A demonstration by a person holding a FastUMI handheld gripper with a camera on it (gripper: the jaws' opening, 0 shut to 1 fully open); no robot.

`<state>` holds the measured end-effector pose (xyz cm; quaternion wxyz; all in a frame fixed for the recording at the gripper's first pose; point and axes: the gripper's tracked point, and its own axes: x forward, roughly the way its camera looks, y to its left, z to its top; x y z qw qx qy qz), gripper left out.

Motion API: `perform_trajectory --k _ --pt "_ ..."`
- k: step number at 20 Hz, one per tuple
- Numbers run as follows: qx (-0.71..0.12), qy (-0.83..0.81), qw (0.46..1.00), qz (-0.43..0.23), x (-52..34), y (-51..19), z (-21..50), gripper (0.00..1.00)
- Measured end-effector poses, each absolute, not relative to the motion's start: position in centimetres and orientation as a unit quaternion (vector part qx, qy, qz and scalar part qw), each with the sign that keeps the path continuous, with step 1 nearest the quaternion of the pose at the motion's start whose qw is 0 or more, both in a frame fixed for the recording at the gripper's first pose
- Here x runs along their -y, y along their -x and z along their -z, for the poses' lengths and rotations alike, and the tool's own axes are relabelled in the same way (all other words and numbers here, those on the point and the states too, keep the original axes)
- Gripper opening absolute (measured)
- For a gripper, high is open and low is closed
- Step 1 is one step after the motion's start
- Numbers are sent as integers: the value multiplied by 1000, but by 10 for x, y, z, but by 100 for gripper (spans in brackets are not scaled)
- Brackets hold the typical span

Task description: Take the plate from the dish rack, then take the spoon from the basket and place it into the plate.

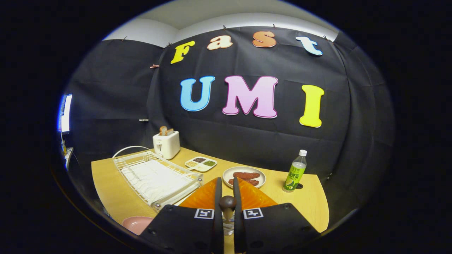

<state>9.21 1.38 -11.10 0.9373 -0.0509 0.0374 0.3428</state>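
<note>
My claw pinches the brown-knobbed spoon over the ribbed orange plate; loosening early risks it bouncing off

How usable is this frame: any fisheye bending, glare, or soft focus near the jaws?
Gripper view: strong fisheye bending curves the table edge and dish rack; lighting is even, with soft sheen on the orange plate; the toaster and green bottle read sharp; the spoon handle between the nearly closed jaws of the gripper looks slightly soft, and whether both press it is unclear.
</note>
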Motion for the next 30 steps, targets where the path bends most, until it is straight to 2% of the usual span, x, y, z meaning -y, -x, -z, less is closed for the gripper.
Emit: perform_trajectory --k 5,9,13,22,30 --pt "-52 56 917 -391 -41 -47 121 15" --pt "-52 76 905 -415 -69 -15 151 15" --pt "-86 62 892 -439 -94 14 192 15" --pt "-83 57 886 -453 -109 25 212 16" --pt "-165 71 876 -448 -80 37 249 19"
